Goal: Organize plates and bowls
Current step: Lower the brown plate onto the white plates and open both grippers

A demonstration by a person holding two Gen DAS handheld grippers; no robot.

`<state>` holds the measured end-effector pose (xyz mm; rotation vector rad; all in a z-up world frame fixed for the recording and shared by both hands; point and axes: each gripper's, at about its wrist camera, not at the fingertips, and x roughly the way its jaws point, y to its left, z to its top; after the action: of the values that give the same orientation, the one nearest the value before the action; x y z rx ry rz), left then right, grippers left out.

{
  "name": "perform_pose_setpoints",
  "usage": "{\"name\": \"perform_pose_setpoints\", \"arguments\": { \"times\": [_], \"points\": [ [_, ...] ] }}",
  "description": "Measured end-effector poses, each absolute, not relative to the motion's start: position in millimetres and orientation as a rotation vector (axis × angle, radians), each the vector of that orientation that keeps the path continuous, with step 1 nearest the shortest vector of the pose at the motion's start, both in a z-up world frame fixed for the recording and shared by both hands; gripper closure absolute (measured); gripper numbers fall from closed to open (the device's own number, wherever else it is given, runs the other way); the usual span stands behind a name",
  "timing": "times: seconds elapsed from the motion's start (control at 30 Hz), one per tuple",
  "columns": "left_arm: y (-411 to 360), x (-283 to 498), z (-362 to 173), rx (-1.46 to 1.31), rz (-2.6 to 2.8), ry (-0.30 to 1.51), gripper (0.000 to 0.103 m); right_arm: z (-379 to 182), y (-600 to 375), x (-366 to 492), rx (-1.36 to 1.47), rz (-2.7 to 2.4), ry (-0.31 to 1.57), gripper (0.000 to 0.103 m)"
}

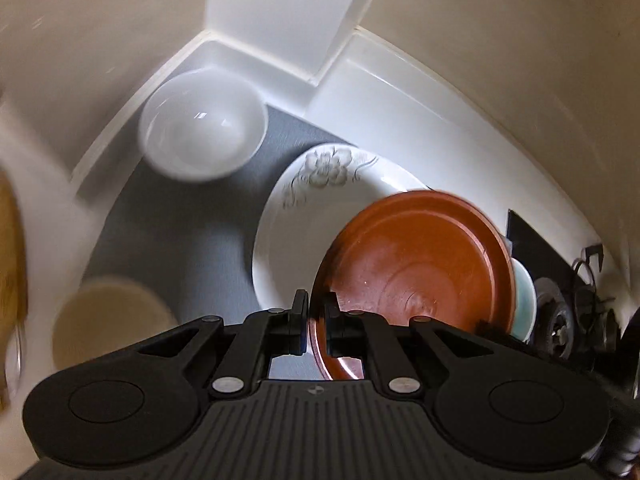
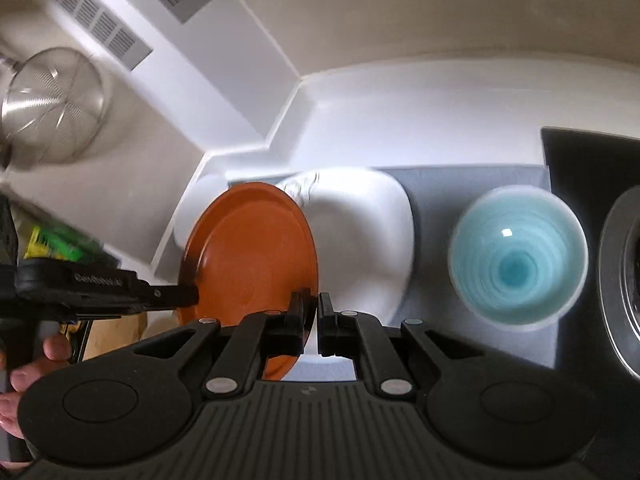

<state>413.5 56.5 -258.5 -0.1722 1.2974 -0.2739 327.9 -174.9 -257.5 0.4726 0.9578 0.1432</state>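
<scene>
1. Left tool [image 1: 317, 312], seen from its own wrist view, has its two fingers drawn together on the near rim of the terracotta plate [image 1: 420, 256], which it carries tilted above the counter.
2. Under that plate lies a white plate with a grey flower pattern [image 1: 316, 208] on a grey mat [image 1: 172, 232]. A white bowl [image 1: 202, 124] stands further back towards the corner, and a cream bowl [image 1: 108, 320] sits near the left edge, blurred.
3. White counter [image 1: 380, 92] meets cream walls in a corner behind the mat. A pale blue bowl [image 1: 524, 300] peeks out just beyond the terracotta plate's right edge, with a black stove burner [image 1: 560, 320] past it.
4. Right tool [image 2: 313, 312], in its own wrist view, is also pinched shut; the terracotta plate's [image 2: 248, 256] near edge sits at its left finger, though whether the rim is truly clamped I cannot tell.
5. Left tool [image 2: 192, 294] reaches in from the left and grips the plate's far-left rim; a hand [image 2: 36, 364] holds its handle.
6. Behind the plate lies the white plate [image 2: 360, 240], blurred; the pale blue bowl [image 2: 518, 256] stands well to the right on the grey mat [image 2: 432, 200].
7. A metal strainer [image 2: 52, 108] hangs on the wall at upper left.
</scene>
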Motion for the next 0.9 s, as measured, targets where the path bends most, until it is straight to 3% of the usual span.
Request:
{"name": "perform_pose_setpoints", "arguments": {
  "times": [0.4, 0.73, 0.8, 0.87, 0.9],
  "points": [
    [29, 478, -310, -0.008, -0.43, 1.352, 0.095, -305, -164, 373, 0.455, -0.096, 1.035, 0.096],
    [30, 482, -333, 0.041, -0.458, 1.364, 0.095, -349, -159, 374, 0.573, -0.186, 1.072, 0.096],
    [37, 481, -328, 0.039, -0.462, 1.349, 0.095, -352, -160, 371, 0.628, -0.184, 1.056, 0.093],
    [44, 477, -316, 0.046, -0.458, 1.3, 0.091, -348, -159, 363, 0.643, -0.183, 1.018, 0.069],
    [46, 473, -309, 0.065, -0.452, 1.259, 0.09, -344, -158, 359, 0.639, -0.18, 0.999, 0.069]
  ]
}}
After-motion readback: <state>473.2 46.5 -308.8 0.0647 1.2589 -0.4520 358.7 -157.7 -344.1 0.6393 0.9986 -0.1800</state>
